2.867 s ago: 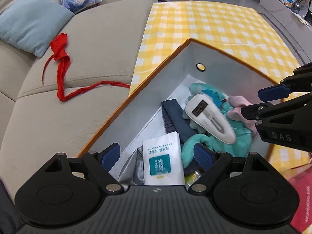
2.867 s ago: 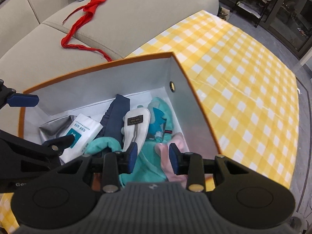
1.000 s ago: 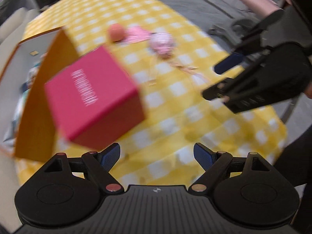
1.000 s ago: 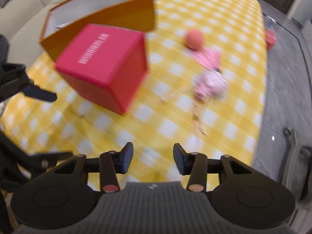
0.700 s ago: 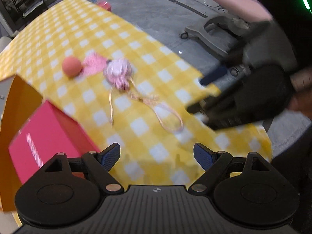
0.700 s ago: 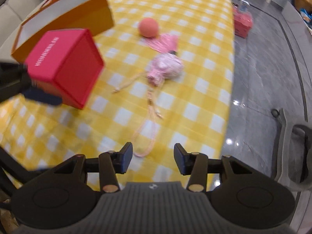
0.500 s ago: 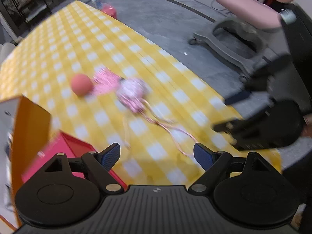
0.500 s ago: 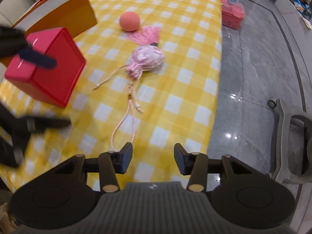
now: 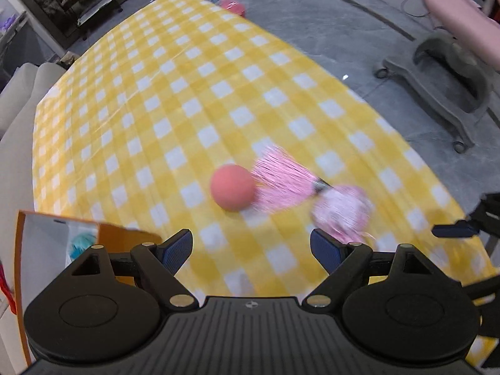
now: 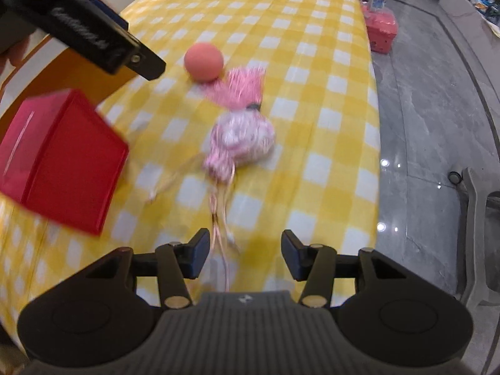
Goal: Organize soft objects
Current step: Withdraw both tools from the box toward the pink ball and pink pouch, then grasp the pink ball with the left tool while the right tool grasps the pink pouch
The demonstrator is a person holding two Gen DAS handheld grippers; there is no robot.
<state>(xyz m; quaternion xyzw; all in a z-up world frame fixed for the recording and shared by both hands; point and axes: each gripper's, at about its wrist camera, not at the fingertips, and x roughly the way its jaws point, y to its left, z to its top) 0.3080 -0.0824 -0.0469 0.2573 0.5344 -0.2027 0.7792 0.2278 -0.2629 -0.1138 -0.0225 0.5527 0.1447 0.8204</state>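
- Between the fingers of the right gripper point(image 10: 244, 254), thin pinkish cords point(image 10: 218, 218) are lying on the yellow checked cloth point(image 10: 312, 125); the jaws are standing apart, have just been opening a little more, and are not pressing on anything.
- Just ahead of these fingers, the pink drawstring pouch point(image 10: 242, 142) is resting on the cloth, and the cords are running from it back toward the gripper.
- Ahead and to the left of the right gripper, a red box point(image 10: 62, 159) is sitting on the cloth, apart from the pouch.
- Beyond the pouch, a pink tassel point(image 10: 242, 86) is spreading out and touching the pouch, and a coral ball point(image 10: 203, 61) is lying just beside the tassel on its far left side.
- Further to the left, the left gripper's black finger point(image 10: 93, 43) is reaching into the right wrist view above the orange storage box point(image 10: 87, 84).
- Between the wide open fingers of the left gripper point(image 9: 251, 249), only bare checked cloth is showing; nothing is being held.
- Just ahead of its right finger, the pouch point(image 9: 342, 209) is lying; the tassel point(image 9: 282, 184) and the ball point(image 9: 232, 187) are ahead, near the middle.
- Beside its left finger, a corner of the orange storage box point(image 9: 122, 237) is showing, with something teal inside.
- Far ahead on the floor, past the table edge, a small pink case point(image 10: 382, 29) is standing, and a chair base point(image 9: 437, 84) is to the right.
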